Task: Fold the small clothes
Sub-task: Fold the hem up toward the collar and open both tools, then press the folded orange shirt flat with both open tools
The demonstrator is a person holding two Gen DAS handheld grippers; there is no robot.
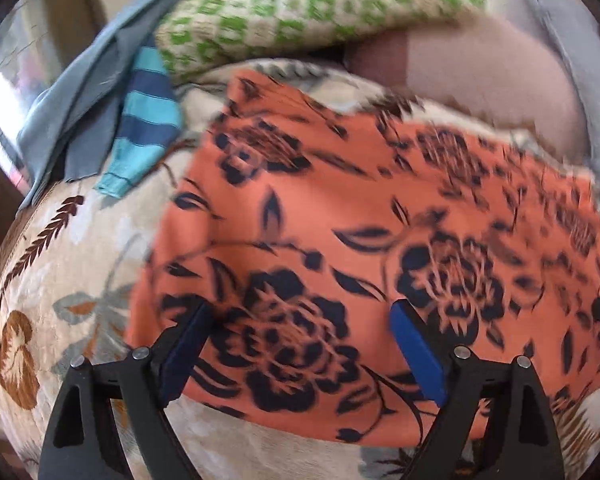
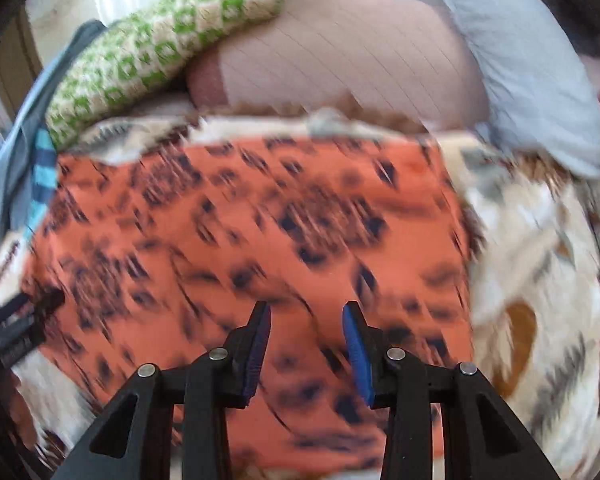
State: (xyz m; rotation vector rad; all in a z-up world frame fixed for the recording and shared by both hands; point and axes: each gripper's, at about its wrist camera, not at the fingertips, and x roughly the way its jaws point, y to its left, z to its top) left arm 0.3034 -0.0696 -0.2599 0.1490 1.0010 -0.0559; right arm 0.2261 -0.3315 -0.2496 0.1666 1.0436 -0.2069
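While both views are blurred, the orange floral cloth (image 1: 340, 240) can be seen lying spread flat on the cream patterned blanket (image 1: 60, 280). Above its near edge the left gripper (image 1: 300, 320) hangs with its jaws wide apart, grasping nothing. To the right of it, the right gripper (image 2: 306, 320) is over the same cloth, its jaws partly apart and nothing between them. At the far left lie a blue striped garment (image 1: 148, 120) and a grey cloth (image 1: 80, 92). Behind them rests a green and cream knitted piece (image 1: 300, 4), with a beige pillow (image 2: 360, 60) to its right.
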